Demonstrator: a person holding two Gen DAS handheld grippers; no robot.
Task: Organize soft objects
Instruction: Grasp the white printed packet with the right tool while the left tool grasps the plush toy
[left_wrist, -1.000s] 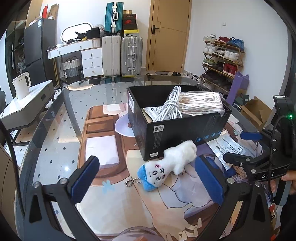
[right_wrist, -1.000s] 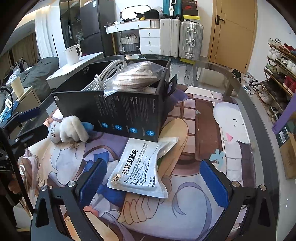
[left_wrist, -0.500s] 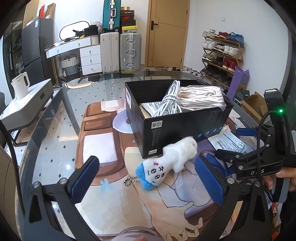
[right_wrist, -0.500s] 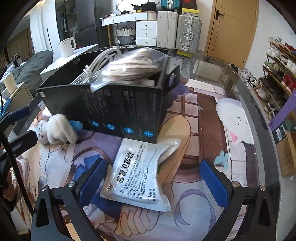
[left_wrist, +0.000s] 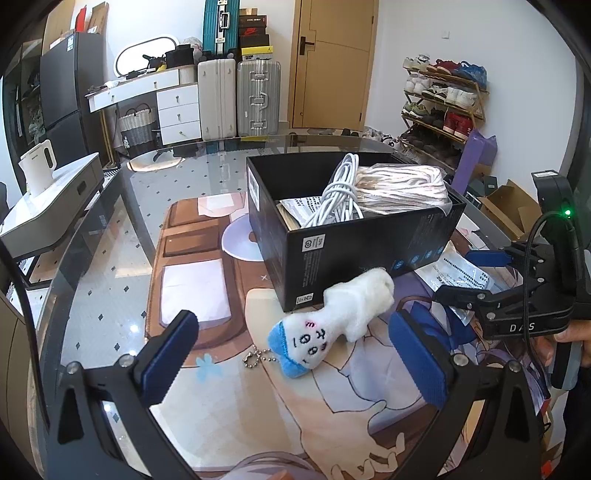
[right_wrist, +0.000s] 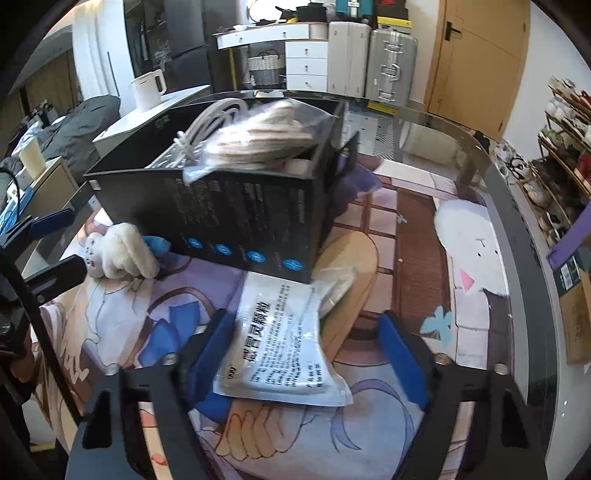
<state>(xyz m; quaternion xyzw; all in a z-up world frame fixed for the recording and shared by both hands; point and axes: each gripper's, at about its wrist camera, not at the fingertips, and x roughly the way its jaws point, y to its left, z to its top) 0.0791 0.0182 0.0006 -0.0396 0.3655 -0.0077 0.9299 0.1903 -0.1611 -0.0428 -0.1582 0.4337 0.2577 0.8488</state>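
A white plush toy (left_wrist: 343, 317) with a blue cap and ball chain lies on the printed mat against the black box (left_wrist: 362, 254). My left gripper (left_wrist: 293, 323) stands open just in front of it, a pad on either side and clear of it. A white printed pouch (right_wrist: 284, 339) lies flat in front of the box. My right gripper (right_wrist: 304, 321) is over it with its jaws closing; the pouch is between them, the left pad at its edge, the right pad still apart. The box holds a white cable coil (left_wrist: 340, 195) and a bagged rope bundle (left_wrist: 402, 188).
The printed mat (left_wrist: 192, 280) covers a round glass table (left_wrist: 107, 266), whose rim curves close on the right (right_wrist: 517, 266). A cardboard box (right_wrist: 576, 314) sits beyond that rim. Suitcases, drawers and a shoe rack stand at the back of the room.
The right gripper's jaws have come much closer together around the pouch and it has sunk slightly towards it. The left gripper and the plush toy have stayed put.
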